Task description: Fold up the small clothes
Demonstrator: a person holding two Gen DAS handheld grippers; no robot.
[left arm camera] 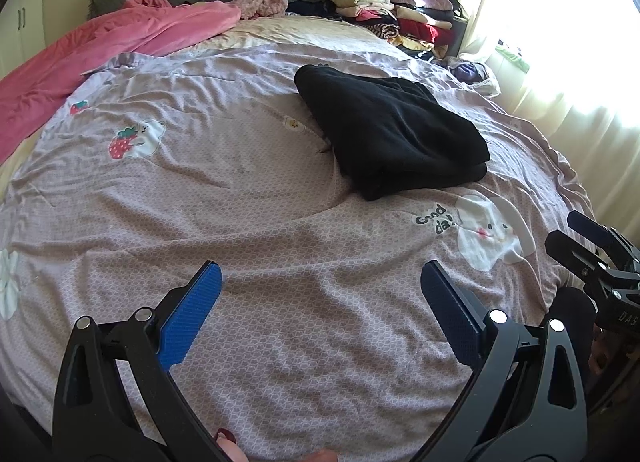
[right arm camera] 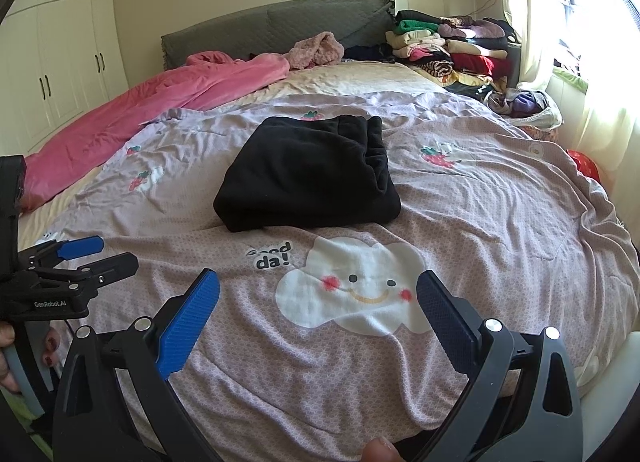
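A black garment [left arm camera: 394, 133] lies folded into a thick rectangle on the lilac bedspread [left arm camera: 248, 229]; it also shows in the right wrist view [right arm camera: 308, 175]. My left gripper [left arm camera: 320, 290] is open and empty, held above the spread well short of the garment. It shows at the left edge of the right wrist view [right arm camera: 98, 252]. My right gripper [right arm camera: 318, 294] is open and empty over a white cloud print [right arm camera: 352, 286], short of the garment. It shows at the right edge of the left wrist view [left arm camera: 588, 238].
A pink blanket [right arm camera: 160, 101] lies along the left side of the bed. Stacks of folded clothes [right arm camera: 452, 45] sit at the far right corner by the grey headboard [right arm camera: 260, 29]. A curtained window [right arm camera: 580, 21] is on the right, white wardrobes [right arm camera: 60, 61] on the left.
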